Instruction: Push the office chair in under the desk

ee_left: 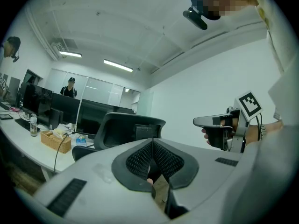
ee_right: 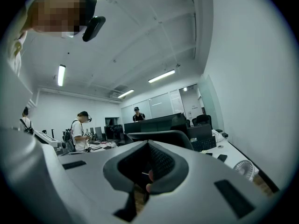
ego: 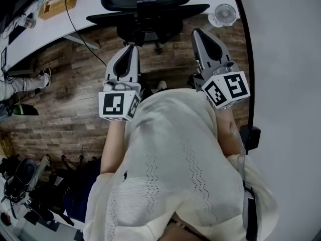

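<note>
The black office chair (ego: 145, 6) stands at the top of the head view with its back toward me, partly under the white desk (ego: 90, 4). My left gripper (ego: 131, 47) and right gripper (ego: 197, 32) are both held level a short way before the chair's back and touch nothing. Both are shut and empty. In the left gripper view the left gripper (ee_left: 153, 142) points at the chair's back (ee_left: 133, 127), and the right gripper (ee_left: 196, 122) shows beside it. In the right gripper view the chair (ee_right: 161, 136) sits just beyond the right gripper (ee_right: 149, 144).
A small white fan (ego: 224, 14) stands on the desk at the right, close to the white wall (ego: 286, 59). A wicker basket (ego: 57, 4) and a cable lie on the desk at the left. Dark equipment (ego: 30, 179) crowds the wooden floor behind me on the left. People stand farther back in the office.
</note>
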`<state>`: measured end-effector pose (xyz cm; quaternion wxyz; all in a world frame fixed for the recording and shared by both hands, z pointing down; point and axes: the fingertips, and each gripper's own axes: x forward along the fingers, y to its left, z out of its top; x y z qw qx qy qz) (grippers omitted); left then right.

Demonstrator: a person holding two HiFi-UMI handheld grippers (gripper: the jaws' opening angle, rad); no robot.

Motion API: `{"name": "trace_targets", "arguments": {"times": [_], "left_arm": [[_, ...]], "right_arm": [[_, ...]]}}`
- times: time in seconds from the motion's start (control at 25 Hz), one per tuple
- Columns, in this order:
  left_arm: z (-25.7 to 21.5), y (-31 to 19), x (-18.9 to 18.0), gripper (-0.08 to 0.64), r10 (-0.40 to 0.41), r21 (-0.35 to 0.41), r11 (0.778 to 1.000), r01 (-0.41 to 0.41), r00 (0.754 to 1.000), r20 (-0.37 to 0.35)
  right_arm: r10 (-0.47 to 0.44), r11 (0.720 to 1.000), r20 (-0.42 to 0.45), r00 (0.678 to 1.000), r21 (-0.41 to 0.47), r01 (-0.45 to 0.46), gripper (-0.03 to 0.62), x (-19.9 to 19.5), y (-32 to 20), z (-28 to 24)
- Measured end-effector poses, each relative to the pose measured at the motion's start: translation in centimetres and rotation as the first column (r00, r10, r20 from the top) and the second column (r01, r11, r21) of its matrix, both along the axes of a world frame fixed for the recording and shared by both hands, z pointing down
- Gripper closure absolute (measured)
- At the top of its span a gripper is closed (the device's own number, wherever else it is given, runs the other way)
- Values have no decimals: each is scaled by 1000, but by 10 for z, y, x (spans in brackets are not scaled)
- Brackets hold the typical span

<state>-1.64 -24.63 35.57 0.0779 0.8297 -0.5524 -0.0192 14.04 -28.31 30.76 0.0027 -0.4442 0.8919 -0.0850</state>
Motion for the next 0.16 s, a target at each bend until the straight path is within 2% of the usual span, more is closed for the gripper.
{"name": "trace_targets", "arguments": {"times": [0.16], "left_arm": [[2, -5, -3, 545, -1, -1, 1000, 1, 1000, -1]], "right_arm": [[3, 1000, 4, 1000, -4, -3, 592, -1, -6, 2]]}}
